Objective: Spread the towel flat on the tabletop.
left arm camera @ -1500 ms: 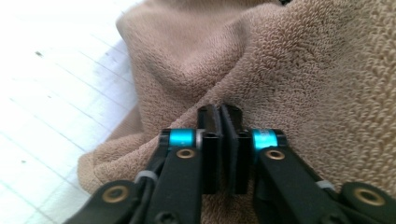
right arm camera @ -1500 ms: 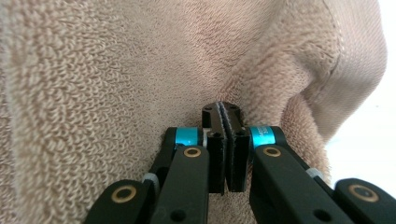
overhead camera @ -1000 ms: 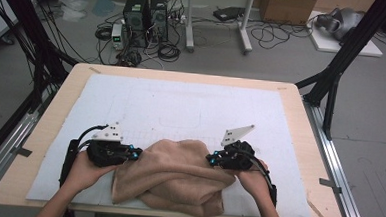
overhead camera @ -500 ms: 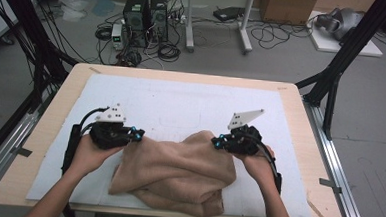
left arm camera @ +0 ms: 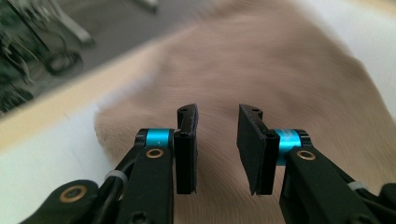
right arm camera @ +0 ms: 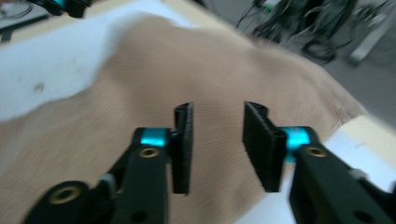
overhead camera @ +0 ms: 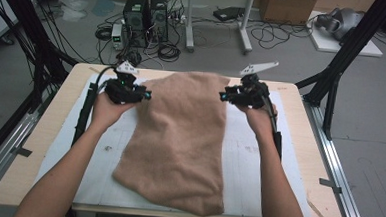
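A tan, soft knitted cloth (overhead camera: pixel 182 138) lies spread over the white mat (overhead camera: pixel 258 157) on the light wooden table (overhead camera: pixel 44 146), stretching from the far edge to the near edge, slightly right of centre at the near end. The left gripper (overhead camera: pixel 142 94) is just beside the cloth's far left corner, and the right gripper (overhead camera: pixel 223 96) just beside its far right corner. Both grippers' jaws have just been opening and now stand parted with nothing between them, the cloth lying beneath.
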